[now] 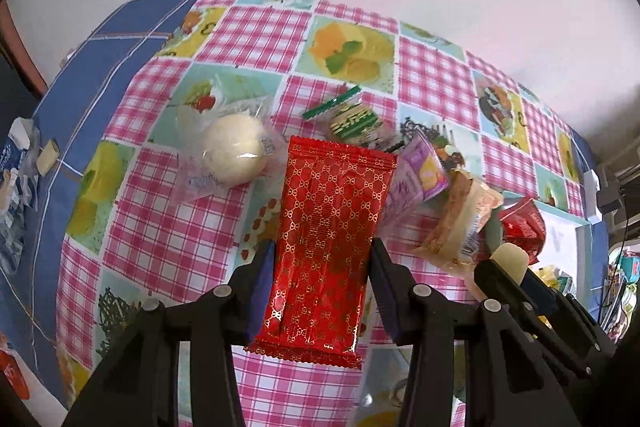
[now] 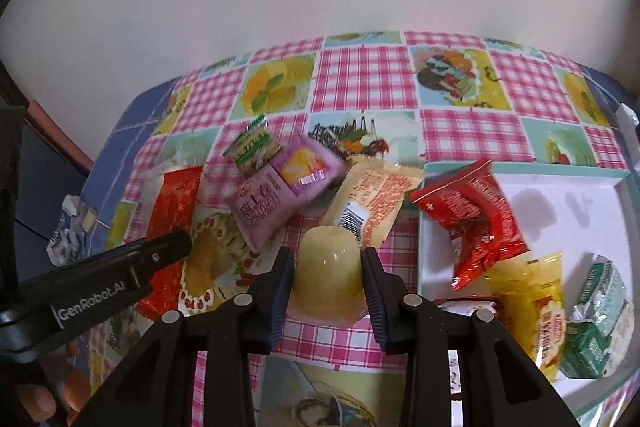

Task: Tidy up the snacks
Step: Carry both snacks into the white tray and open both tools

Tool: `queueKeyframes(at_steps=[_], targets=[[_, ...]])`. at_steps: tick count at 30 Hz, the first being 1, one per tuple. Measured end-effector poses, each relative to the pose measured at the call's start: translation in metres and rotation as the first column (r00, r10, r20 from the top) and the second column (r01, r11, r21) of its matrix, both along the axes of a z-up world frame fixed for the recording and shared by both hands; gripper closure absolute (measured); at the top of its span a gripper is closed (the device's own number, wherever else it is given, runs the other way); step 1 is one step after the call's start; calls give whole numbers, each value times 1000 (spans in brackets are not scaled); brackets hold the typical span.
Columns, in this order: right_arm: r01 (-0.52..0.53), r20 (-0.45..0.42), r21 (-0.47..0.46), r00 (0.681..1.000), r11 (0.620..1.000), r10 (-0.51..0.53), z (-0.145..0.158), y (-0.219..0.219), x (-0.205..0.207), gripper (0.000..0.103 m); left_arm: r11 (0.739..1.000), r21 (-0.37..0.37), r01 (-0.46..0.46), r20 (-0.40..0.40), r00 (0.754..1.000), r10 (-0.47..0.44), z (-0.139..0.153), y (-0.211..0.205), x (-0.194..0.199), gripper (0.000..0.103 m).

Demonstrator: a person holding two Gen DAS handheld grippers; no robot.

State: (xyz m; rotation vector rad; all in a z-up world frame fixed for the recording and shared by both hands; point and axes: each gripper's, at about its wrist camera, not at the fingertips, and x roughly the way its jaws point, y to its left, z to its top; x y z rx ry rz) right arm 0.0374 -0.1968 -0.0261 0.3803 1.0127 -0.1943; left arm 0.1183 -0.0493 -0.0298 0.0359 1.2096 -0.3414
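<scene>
My left gripper (image 1: pixel 322 251) is shut on a long red foil packet (image 1: pixel 328 223) with a gold pattern, held over the table. My right gripper (image 2: pixel 325 257) is shut on a pale yellow jelly cup (image 2: pixel 326 267); the cup also shows in the left wrist view (image 1: pixel 510 259). Loose snacks lie on the checked tablecloth: a round white bun in clear wrap (image 1: pixel 234 153), a green packet (image 2: pixel 254 147), a purple packet (image 2: pixel 280 191) and a beige-orange packet (image 2: pixel 372 203). The left gripper arm (image 2: pixel 120 267) and red packet (image 2: pixel 176 203) show in the right wrist view.
A white tray (image 2: pixel 580 195) at the right holds a red packet (image 2: pixel 476 219), a yellow packet (image 2: pixel 536 311) and a green-white packet (image 2: pixel 600 315). A blue cloth (image 1: pixel 100 67) covers the table's left side, with crumpled wrappers (image 1: pixel 20 163). A pale wall stands behind.
</scene>
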Motion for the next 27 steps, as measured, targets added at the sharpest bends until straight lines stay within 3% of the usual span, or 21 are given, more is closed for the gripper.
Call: queueKeyframes(at_steps=[9, 16, 21, 27], targets=[[61, 25, 35, 998, 998, -62, 13, -22, -14, 66, 999, 12, 48, 36, 998, -49, 13, -22, -14, 55], [181, 53, 29, 982, 983, -182, 28, -65, -36, 66, 992, 19, 125, 56, 990, -126, 20, -53, -28, 55], [318, 38, 12, 947, 948, -318, 30, -109, -59, 66, 980, 27, 196, 68, 978, -197, 24, -82, -40, 55], [476, -5, 12, 879, 879, -476, 24, -159, -94, 66, 951, 28, 309, 66, 948, -310, 23, -128, -61, 55]])
